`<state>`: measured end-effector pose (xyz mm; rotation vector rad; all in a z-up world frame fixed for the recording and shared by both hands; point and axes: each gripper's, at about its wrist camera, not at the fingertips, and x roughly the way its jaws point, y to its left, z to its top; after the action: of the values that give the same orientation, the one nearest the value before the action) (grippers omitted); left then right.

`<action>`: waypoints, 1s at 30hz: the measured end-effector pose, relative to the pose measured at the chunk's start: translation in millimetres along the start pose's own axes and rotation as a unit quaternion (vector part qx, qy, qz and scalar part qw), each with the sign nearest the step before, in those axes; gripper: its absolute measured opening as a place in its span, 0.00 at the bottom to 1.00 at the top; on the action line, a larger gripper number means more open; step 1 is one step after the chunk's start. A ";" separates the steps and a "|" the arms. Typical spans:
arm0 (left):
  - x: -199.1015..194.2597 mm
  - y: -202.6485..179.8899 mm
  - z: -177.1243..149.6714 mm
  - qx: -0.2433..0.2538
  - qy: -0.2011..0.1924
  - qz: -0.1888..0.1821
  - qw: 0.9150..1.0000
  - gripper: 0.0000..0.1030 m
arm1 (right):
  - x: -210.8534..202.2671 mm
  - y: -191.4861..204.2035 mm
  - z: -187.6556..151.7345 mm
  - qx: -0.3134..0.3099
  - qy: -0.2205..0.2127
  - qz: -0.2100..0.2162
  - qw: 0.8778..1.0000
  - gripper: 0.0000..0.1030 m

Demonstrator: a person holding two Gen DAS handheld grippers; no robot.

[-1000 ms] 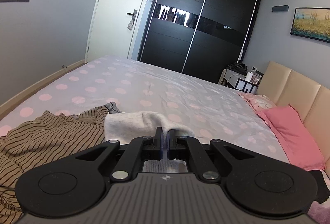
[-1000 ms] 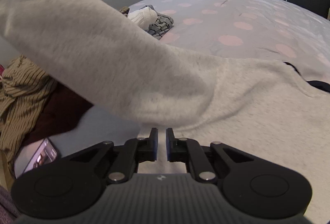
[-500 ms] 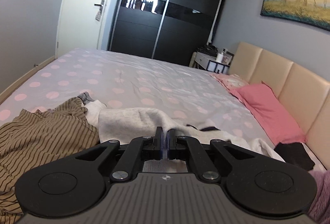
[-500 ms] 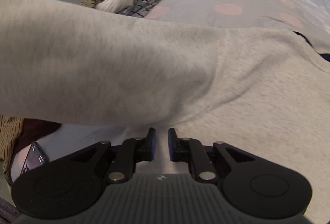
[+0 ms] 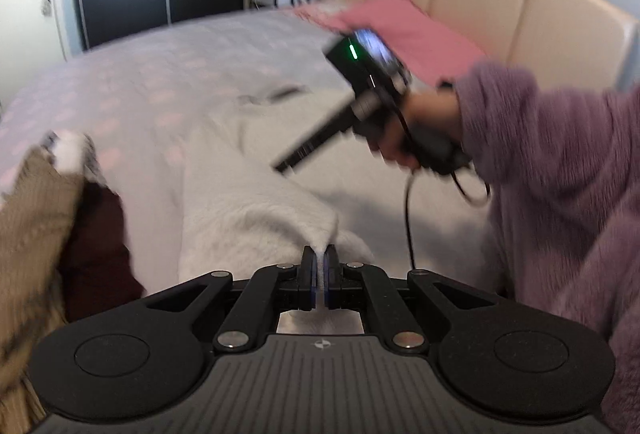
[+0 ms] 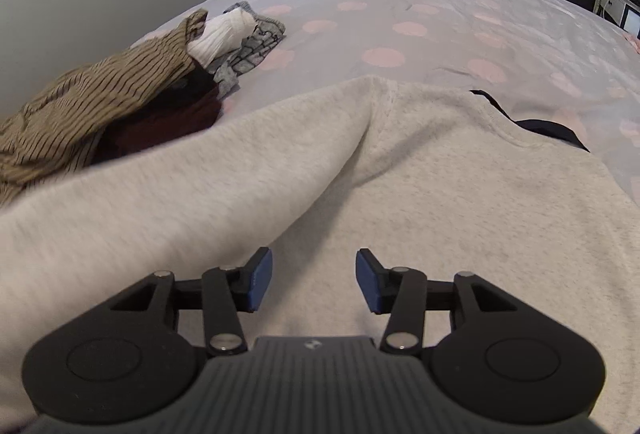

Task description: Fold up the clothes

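A fuzzy mauve sleeve (image 5: pixel 560 170) covers the person's arm beside the matte black right gripper (image 6: pixel 314 284), whose blue-padded jaws pivot on silver screws.

The left wrist view is motion-blurred: the striped garment (image 5: pixel 28 234) left of the left gripper (image 5: pixel 319 276) shows no stripes. The sweatshirt's sleeve (image 6: pixel 120 218) runs off the left edge (its cuff unseen) beside the right gripper (image 6: pixel 314 284).

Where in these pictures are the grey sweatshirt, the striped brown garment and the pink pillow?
grey sweatshirt (image 6: pixel 460 202): right wrist view, chest panel.
striped brown garment (image 6: pixel 92 94): right wrist view, crumpled middle.
pink pillow (image 5: pixel 404 30): left wrist view, its top face.
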<state>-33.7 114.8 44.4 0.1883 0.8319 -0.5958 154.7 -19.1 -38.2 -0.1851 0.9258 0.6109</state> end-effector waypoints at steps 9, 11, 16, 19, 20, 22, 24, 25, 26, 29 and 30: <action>70.3 -63.3 -62.7 0.016 0.140 0.026 0.990 0.05 | -6.0 9.9 -45.8 -0.061 0.052 -0.004 0.997 0.50; 69.8 -64.0 -66.1 0.009 0.142 0.023 0.990 0.18 | -7.7 14.5 -56.5 -0.075 0.062 -0.001 0.995 0.51; 51.8 -55.2 -62.3 -0.027 0.097 0.017 0.995 0.45 | -17.2 27.0 -80.4 -0.113 0.077 0.007 0.991 0.54; 52.6 -44.2 -61.7 -0.075 0.084 0.044 0.993 0.45 | -23.4 29.1 -93.3 -0.126 0.085 0.007 0.988 0.55; 54.3 -39.2 -62.7 -0.090 0.085 0.048 0.991 0.45 | -26.3 29.1 -97.0 -0.129 0.086 0.006 0.988 0.55; 57.7 -29.2 -64.7 -0.119 0.087 0.056 0.987 0.45 | -30.8 29.0 -103.1 -0.128 0.084 0.008 0.988 0.56; 61.0 -19.1 -66.7 -0.149 0.089 0.064 0.983 0.45 | -34.5 28.8 -109.8 -0.124 0.085 0.010 0.989 0.56; 62.7 -14.1 -67.7 -0.163 0.090 0.067 0.980 0.45 | -36.4 28.7 -113.1 -0.122 0.086 0.011 0.989 0.56; 64.3 -9.1 -68.7 -0.178 0.091 0.071 0.977 0.45 | -38.2 28.5 -116.4 -0.120 0.086 0.012 0.989 0.57; 70.8 0.9 -71.9 -0.208 0.096 0.073 0.971 0.46 | -43.4 28.5 -127.1 -0.112 0.088 0.016 0.990 0.57; 74.4 1.6 -73.8 -0.211 0.101 0.070 0.970 0.46 | -44.8 28.6 -130.9 -0.108 0.088 0.018 0.990 0.57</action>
<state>-41.0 112.9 -60.1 -0.0825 1.1145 -0.2589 27.9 -67.0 -78.0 -0.4234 1.0343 0.7377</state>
